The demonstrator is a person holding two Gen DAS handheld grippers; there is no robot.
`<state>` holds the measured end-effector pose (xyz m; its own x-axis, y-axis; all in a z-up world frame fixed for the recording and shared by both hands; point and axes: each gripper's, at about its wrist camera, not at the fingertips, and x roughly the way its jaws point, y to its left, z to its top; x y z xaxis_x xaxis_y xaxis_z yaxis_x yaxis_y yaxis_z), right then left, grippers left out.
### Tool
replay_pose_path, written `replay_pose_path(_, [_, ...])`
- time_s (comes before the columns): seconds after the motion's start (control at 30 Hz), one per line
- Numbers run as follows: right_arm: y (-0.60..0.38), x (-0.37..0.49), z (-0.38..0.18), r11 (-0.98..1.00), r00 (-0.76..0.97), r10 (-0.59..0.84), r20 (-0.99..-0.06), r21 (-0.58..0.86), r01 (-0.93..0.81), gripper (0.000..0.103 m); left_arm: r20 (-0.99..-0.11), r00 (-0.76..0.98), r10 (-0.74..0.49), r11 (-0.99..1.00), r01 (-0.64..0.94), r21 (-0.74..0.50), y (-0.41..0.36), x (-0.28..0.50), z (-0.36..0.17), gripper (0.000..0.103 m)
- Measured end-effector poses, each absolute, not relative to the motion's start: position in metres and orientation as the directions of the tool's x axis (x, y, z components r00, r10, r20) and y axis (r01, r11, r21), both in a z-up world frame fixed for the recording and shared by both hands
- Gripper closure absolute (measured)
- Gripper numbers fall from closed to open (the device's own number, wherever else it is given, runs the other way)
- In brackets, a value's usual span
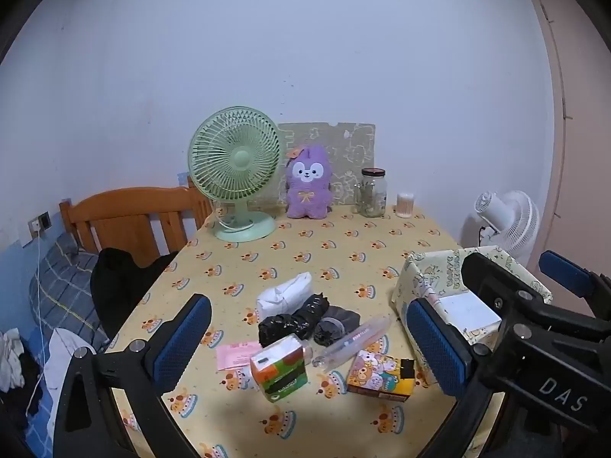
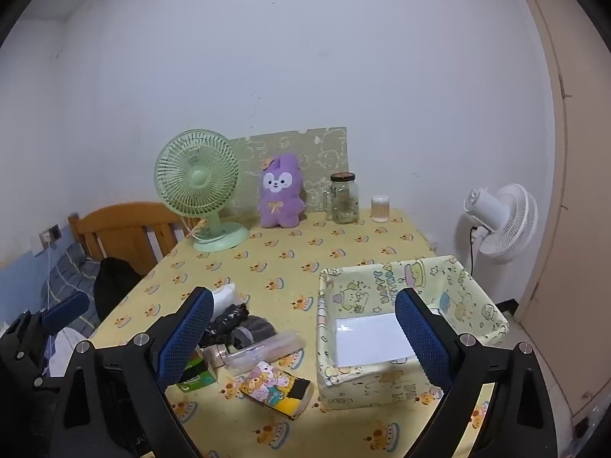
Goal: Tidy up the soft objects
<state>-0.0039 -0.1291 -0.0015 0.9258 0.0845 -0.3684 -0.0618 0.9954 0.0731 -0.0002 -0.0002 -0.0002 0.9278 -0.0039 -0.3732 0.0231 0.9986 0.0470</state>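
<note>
A pile lies near the table's front: a white soft packet (image 1: 284, 292), a black plastic bag bundle (image 1: 294, 320), a grey sock (image 1: 341, 316), a green tissue pack (image 1: 278, 372), a cartoon tissue pack (image 1: 380, 376) and a clear tube (image 1: 353, 341). A yellow fabric basket (image 2: 404, 328) stands to the right, empty but for its white floor. My left gripper (image 1: 309, 339) is open above the pile. My right gripper (image 2: 303, 337) is open between the pile and the basket. A purple plush (image 1: 308, 181) sits at the back.
A green desk fan (image 1: 235, 170), a glass jar (image 1: 372, 192) and a cotton-swab tub (image 1: 404, 204) stand along the back wall. A bed with a wooden headboard (image 1: 130, 213) lies left. A white floor fan (image 2: 500, 223) stands right.
</note>
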Motion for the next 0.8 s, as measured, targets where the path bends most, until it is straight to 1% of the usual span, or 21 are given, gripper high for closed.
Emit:
replay_pose_path(0.1, [-0.128,-0.004,-0.006,0.997,0.921,0.067,-0.384,0.048,-0.053,0.006,-0.385,0.923,-0.01,0.999,0.03,0.045,-0.001,-0.004,-0.001,0.0])
replay_pose_path(0.13, [-0.133,-0.002,-0.006,0.996,0.916,0.07,-0.395,0.071,-0.046,0.006,-0.388,0.922,-0.009,0.999,0.028,0.043,-0.001,-0.006,-0.002,0.0])
replay_pose_path(0.17, [-0.131,-0.003,-0.006,0.998,0.916,0.057,-0.397,0.053,-0.039,0.006,-0.402,0.916,-0.008,0.998,0.035,0.058,-0.006,-0.002,-0.001,0.0])
replay_pose_path(0.2, [-0.131,-0.005,-0.006,0.998,0.918,0.057,-0.393,0.048,-0.042,0.006,-0.43,0.902,-0.02,0.999,0.038,0.033,-0.001,0.003,-0.002,0.0])
replay_pose_path(0.23, [-0.132,-0.006,-0.006,0.998,0.917,0.064,-0.394,0.046,-0.05,0.006,-0.43,0.903,-0.02,0.999,0.039,0.036,-0.004,0.003,-0.001,0.0])
replay_pose_path(0.27, [-0.13,-0.003,-0.007,0.998,0.911,0.063,-0.407,0.044,-0.05,0.006,-0.41,0.912,-0.023,0.998,0.042,0.038,-0.004,0.001,0.0,0.0])
replay_pose_path(0.5, [-0.129,-0.001,-0.011,0.999,0.911,0.042,-0.41,0.037,-0.029,0.006,-0.433,0.901,-0.035,0.998,0.053,0.029,-0.005,0.011,-0.005,0.0])
replay_pose_path(0.8, [-0.13,0.001,-0.014,0.999,0.912,0.03,-0.41,0.038,-0.015,0.006,-0.434,0.9,-0.043,0.998,0.06,0.025,-0.007,0.015,-0.008,0.0])
